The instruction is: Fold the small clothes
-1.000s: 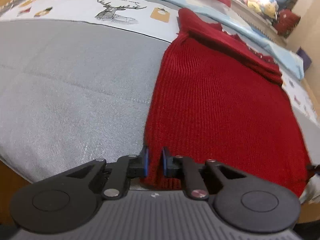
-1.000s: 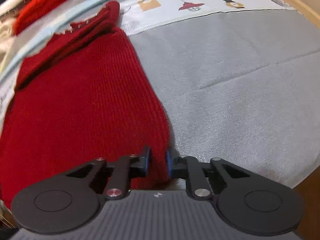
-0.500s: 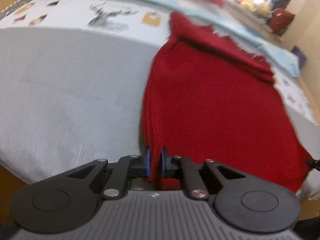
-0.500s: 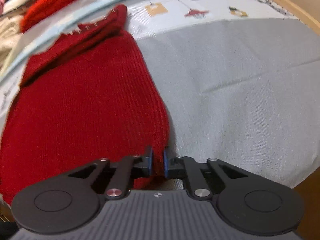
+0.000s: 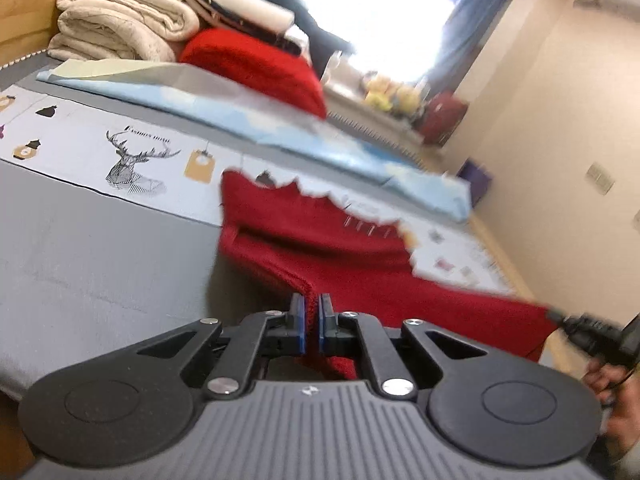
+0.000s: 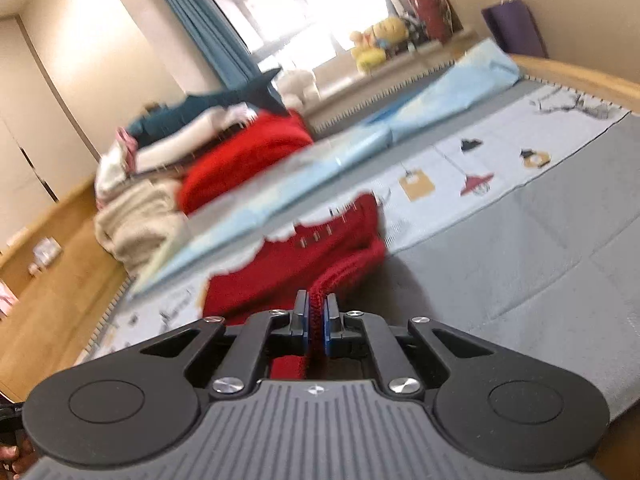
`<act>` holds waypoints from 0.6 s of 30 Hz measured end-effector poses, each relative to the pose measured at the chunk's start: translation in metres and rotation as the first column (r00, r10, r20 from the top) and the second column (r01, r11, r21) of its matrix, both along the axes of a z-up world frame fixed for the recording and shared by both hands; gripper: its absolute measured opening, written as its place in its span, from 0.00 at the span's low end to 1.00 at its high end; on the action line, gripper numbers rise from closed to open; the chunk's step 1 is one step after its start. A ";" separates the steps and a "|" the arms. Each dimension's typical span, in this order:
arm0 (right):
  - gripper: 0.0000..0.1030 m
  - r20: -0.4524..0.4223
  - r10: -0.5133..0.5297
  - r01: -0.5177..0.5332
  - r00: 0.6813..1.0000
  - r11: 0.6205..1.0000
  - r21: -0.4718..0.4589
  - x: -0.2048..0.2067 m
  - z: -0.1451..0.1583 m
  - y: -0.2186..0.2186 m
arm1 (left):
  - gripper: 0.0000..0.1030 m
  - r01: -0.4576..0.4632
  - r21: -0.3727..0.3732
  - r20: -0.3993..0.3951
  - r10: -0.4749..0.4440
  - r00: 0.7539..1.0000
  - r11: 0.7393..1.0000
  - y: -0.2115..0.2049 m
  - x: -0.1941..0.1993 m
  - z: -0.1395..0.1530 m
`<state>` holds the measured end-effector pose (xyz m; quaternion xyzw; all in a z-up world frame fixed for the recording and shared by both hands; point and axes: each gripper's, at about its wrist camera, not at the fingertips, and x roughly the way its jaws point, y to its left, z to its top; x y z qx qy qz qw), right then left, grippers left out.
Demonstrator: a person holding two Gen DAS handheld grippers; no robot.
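Note:
A small red knit sweater [image 5: 360, 248] lies on the grey bed cover [image 5: 100, 248], its near hem lifted off the bed. My left gripper [image 5: 311, 320] is shut on the hem's left corner. My right gripper [image 6: 316, 320] is shut on the hem's right corner, and the red sweater [image 6: 320, 248] shows there too, stretched back toward its far end. The far end with a zigzag edge still rests on the printed sheet [image 5: 152, 160]. The right gripper's tip shows at the right edge of the left wrist view [image 5: 592, 332].
A folded light-blue cloth [image 5: 240, 120] lies across the bed behind the sweater. Behind it sits a pile of cream blankets [image 5: 120, 24], another red knit [image 5: 260, 64] and a dark blue plush shark [image 6: 216, 104]. A wooden bed frame [image 6: 580, 72] borders the mattress.
Both grippers, still shut on the hem corners, have lifted it off the bed and tilted up. The sweater went from lying flat to hanging stretched between grippers and bed.

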<state>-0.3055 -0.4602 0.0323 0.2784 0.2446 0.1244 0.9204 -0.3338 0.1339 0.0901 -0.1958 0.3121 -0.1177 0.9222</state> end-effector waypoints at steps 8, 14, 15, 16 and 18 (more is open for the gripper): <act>0.06 0.049 -0.029 0.026 0.998 0.998 0.062 -0.046 0.025 -0.031 | 0.05 -0.084 -0.077 -0.009 0.084 0.996 0.994 0.036 -0.011 0.027; 0.06 -0.054 -0.038 0.038 0.998 0.999 -0.014 0.057 0.008 -0.023 | 0.06 -0.098 0.081 -0.166 0.111 0.980 0.992 0.049 0.116 -0.020; 0.06 -0.082 -0.053 0.050 0.995 0.998 -0.030 0.080 0.003 -0.020 | 0.06 -0.107 0.113 -0.218 0.130 0.967 0.988 0.051 0.139 -0.031; 0.06 -0.128 -0.054 0.050 0.990 0.998 -0.032 0.107 -0.004 -0.018 | 0.06 -0.112 0.145 -0.241 0.145 0.960 0.983 0.051 0.158 -0.041; 0.06 -0.208 -0.085 0.066 0.974 0.993 -0.097 0.145 -0.019 -0.008 | 0.09 -0.120 0.145 -0.274 0.156 0.949 0.982 0.056 0.186 -0.060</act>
